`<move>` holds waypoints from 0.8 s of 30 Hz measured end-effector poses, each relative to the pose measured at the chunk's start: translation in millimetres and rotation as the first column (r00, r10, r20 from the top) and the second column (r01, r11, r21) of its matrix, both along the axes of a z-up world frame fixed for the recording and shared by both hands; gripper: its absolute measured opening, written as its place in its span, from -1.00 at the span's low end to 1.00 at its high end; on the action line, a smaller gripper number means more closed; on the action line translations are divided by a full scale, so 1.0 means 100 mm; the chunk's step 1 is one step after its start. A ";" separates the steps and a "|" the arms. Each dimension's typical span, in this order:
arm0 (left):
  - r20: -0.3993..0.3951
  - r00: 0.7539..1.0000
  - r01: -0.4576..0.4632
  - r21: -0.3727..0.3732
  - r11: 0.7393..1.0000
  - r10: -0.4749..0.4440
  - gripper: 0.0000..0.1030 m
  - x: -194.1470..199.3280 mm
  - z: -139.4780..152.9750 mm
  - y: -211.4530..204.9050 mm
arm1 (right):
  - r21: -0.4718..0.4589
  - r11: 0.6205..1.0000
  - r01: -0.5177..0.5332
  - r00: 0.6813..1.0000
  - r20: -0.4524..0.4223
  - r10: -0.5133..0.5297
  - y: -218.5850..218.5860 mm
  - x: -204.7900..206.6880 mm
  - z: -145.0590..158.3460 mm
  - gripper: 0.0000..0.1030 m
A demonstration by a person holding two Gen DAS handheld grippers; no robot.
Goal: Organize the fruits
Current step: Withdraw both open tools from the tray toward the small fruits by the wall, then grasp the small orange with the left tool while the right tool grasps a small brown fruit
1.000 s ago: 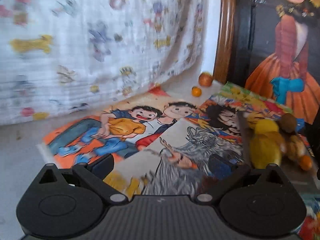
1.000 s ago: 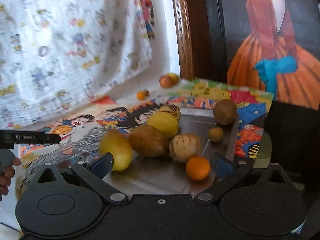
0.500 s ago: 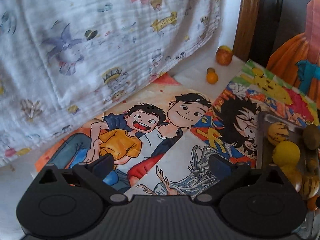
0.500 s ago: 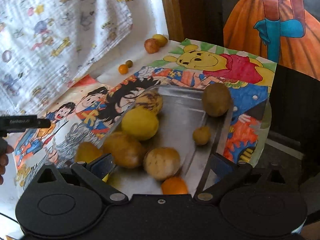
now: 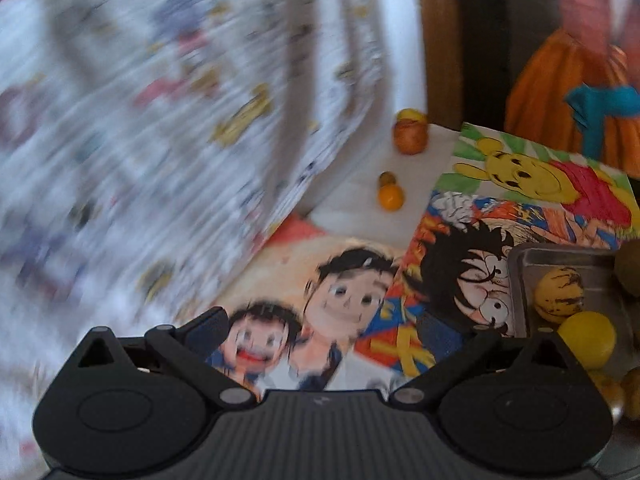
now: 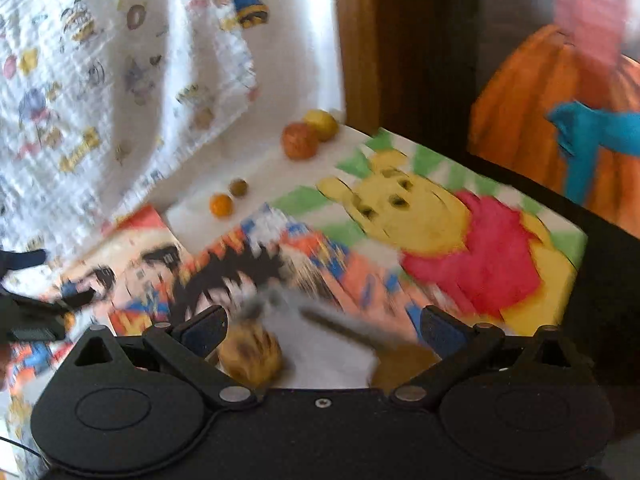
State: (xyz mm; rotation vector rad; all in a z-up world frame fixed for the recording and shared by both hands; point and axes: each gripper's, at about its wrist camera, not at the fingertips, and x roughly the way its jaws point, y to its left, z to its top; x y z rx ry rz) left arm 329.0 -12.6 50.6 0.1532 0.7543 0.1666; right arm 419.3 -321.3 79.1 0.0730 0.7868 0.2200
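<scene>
Steel shows at the right edge of the left wrist view: a metal tray (image 5: 568,258) whose near-left corner rests on the cartoon drawings (image 5: 360,280) that cover the surface. In it we see a striped yellow fruit (image 5: 560,294), a plain yellow fruit (image 5: 586,338) just in front of it, and a brown fruit (image 5: 632,268) cut off by the frame. Our left gripper (image 5: 322,330) hangs over the drawings with its fingers spread wide and nothing between them. Beyond the paper lies a bare white strip of surface, and on it sit 4 loose fruits: a small orange one (image 5: 391,197) touching a small dark one (image 5: 386,179), and farther back a reddish fruit (image 5: 409,138) with a yellow one (image 5: 409,114) behind it, close to the wooden frame (image 5: 438,40). A printed white cloth (image 5: 160,120) drapes down to the left of that strip, so the open room there is a narrow lane between cloth and paper edge. From the right wrist view, our right gripper (image 6: 322,330) is also spread wide and empty, above the tray's blurred far rim (image 6: 340,322), with the striped fruit (image 6: 250,354) just inside its left finger and a brown fruit (image 6: 404,364) near its right. The bear drawing (image 6: 440,232) reaches the surface's far right edge, with dark furniture behind.
</scene>
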 end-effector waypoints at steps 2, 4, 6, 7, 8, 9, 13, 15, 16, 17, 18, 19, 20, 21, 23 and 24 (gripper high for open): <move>0.010 0.998 0.069 0.044 0.997 -0.070 0.99 0.17 -0.05 -0.03 | -0.004 0.999 -0.039 0.999 -0.019 0.039 0.03 0.33 0.03 0.99; 0.019 0.993 0.114 0.069 0.991 -0.116 0.99 0.34 -0.12 -0.06 | -0.021 0.998 -0.061 0.997 -0.054 0.060 0.07 0.67 0.02 0.98; 0.023 0.988 0.151 0.066 0.986 -0.153 0.99 0.52 -0.17 -0.06 | -0.014 0.997 -0.078 0.994 -0.078 0.076 0.11 0.98 0.00 0.97; 0.023 0.985 0.167 0.055 0.984 -0.169 0.99 0.61 -0.20 -0.06 | 0.000 0.997 -0.080 0.993 -0.090 0.080 0.13 1.14 -0.02 0.97; 0.024 0.983 0.181 0.044 0.983 -0.182 0.99 0.70 -0.23 -0.07 | 0.014 0.997 -0.078 0.991 -0.105 0.079 0.14 1.28 -0.05 0.97; 0.029 0.981 0.192 0.036 0.981 -0.193 0.99 0.77 -0.27 -0.07 | 0.026 0.997 -0.071 0.989 -0.128 0.074 0.16 1.44 -0.08 0.97; 0.050 0.976 0.208 0.041 0.977 -0.210 0.99 1.09 -0.39 -0.08 | 0.084 0.995 -0.055 0.974 -0.214 0.072 0.28 1.98 -0.22 0.92; 0.053 0.978 0.202 0.031 0.979 -0.203 0.99 1.24 -0.44 -0.08 | 0.111 0.992 -0.058 0.968 -0.235 0.083 0.36 2.20 -0.29 0.86; 0.055 0.978 0.202 0.021 0.979 -0.203 0.99 1.31 -0.47 -0.08 | 0.126 0.990 -0.057 0.966 -0.244 0.087 0.40 2.31 -0.33 0.82; 0.058 0.978 0.200 0.009 0.980 -0.200 0.97 1.38 -0.49 -0.07 | 0.144 0.988 -0.051 0.962 -0.259 0.087 0.44 2.42 -0.37 0.77; 0.057 0.979 0.196 -0.004 0.980 -0.196 0.93 1.45 -0.52 -0.06 | 0.161 0.986 -0.040 0.959 -0.272 0.083 0.47 2.50 -0.40 0.73; 0.054 0.980 0.193 -0.016 0.981 -0.192 0.91 1.50 -0.54 -0.05 | 0.183 0.983 -0.025 0.955 -0.285 0.078 0.51 2.59 -0.43 0.69; 0.046 0.981 0.189 -0.028 0.982 -0.188 0.86 1.57 -0.58 -0.04 | 0.208 0.978 -0.011 0.952 -0.298 0.074 0.55 2.68 -0.47 0.65; 0.038 0.982 0.184 -0.037 0.982 -0.183 0.82 1.62 -0.61 -0.04 | 0.231 0.973 0.004 0.947 -0.313 0.070 0.59 2.76 -0.50 0.62; 0.026 0.985 0.170 -0.053 0.984 -0.169 0.73 1.72 -0.67 -0.02 | 0.272 0.962 0.026 0.939 -0.337 0.070 0.66 2.89 -0.57 0.50; 0.023 0.987 0.162 -0.059 0.985 -0.161 0.69 1.77 -0.70 -0.01 | 0.284 0.958 0.033 0.936 -0.346 0.070 0.69 2.94 -0.60 0.48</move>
